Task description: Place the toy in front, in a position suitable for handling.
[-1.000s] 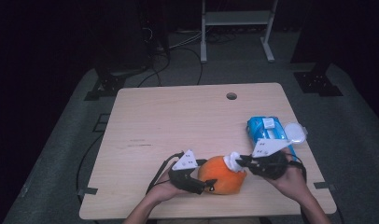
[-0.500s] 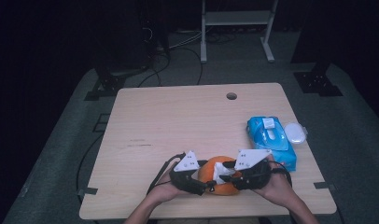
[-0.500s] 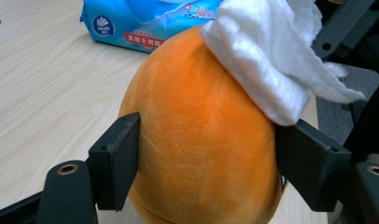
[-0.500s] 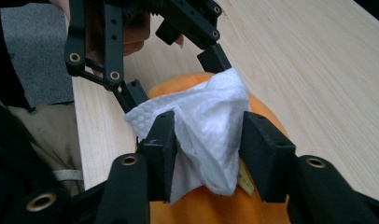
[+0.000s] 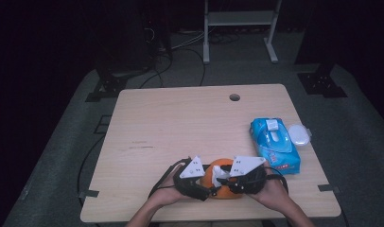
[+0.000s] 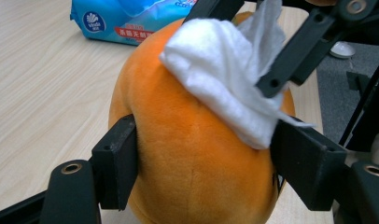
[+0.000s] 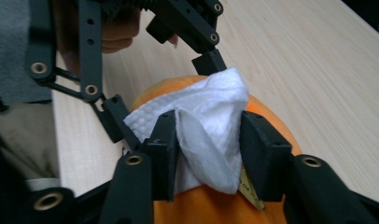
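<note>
- Your left gripper [image 6: 204, 154] is clamped on the orange plush toy [image 6: 192, 158], pinning it at the table's [image 5: 180, 123] near edge, left of the blue wet-wipe pack [image 5: 274, 144].
- Your right gripper [image 7: 208, 142] has a white wipe [image 7: 201, 126] bunched between its jaws, which have just been closing; the wipe lies on the toy's top.
- Judged step: wiping the toy. Next, keep the toy steady and drag the wipe across the plush.

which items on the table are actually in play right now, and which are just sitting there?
In play:
- orange plush toy, clamped by the left gripper
- white wipe, on the toy, between the right gripper jaws, which have just been closing

Lying about:
- blue wipes pack
- small white lid beside it
</note>
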`<control>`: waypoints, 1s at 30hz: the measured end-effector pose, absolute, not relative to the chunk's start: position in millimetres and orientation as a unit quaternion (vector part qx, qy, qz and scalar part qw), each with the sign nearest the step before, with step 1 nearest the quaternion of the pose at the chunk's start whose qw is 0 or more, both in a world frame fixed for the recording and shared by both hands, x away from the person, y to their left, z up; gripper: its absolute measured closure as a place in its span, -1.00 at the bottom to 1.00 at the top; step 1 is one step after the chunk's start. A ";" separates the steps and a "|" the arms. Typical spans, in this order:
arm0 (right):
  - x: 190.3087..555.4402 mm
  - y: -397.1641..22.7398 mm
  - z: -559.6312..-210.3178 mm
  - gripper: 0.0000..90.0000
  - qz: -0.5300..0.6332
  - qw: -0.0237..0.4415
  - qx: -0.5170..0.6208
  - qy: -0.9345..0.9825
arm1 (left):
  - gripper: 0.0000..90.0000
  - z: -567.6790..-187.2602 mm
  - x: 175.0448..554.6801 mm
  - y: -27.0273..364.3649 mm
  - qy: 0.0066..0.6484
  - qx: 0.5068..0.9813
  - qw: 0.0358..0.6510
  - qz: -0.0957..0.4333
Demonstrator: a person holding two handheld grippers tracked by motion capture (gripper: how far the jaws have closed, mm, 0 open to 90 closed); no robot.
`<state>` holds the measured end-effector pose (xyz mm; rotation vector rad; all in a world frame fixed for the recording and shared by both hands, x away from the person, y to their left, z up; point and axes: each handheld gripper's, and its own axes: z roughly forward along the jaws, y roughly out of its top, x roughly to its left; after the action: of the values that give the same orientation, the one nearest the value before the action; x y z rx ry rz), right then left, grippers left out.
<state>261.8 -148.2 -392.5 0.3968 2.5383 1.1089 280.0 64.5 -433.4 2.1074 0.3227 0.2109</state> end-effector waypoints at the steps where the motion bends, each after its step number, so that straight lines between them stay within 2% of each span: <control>1: 261.1 -147.0 -393.5 0.40 0.388 0.176 0.140 0.894 | -0.38 -433.6 280.2 64.8 0.132 0.864 0.479 0.087; 5: 260.5 -147.6 -392.2 0.65 0.386 0.179 0.150 0.893 | -0.42 -434.0 280.9 65.0 0.136 0.861 0.483 0.084; 10: 265.0 -160.4 -384.8 0.76 0.405 0.152 0.164 0.886 | -0.45 -434.6 283.4 67.2 0.142 0.853 0.497 0.079; 15: 266.6 -172.4 -377.0 0.81 0.418 0.143 0.176 0.880 | -0.48 -434.8 283.2 65.9 0.149 0.850 0.499 0.077; 24: 274.6 -207.8 -359.9 0.81 0.410 0.165 0.212 0.872 | -0.50 -435.1 283.2 67.4 0.145 0.852 0.497 0.078; 30: 280.5 -207.5 -373.2 0.81 0.400 0.132 0.218 0.880 | -0.48 -433.7 279.8 61.8 0.138 0.852 0.499 0.075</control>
<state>280.5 -207.5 -373.2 0.6325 2.5542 1.1611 279.8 61.8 -433.7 2.0620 0.3349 0.1811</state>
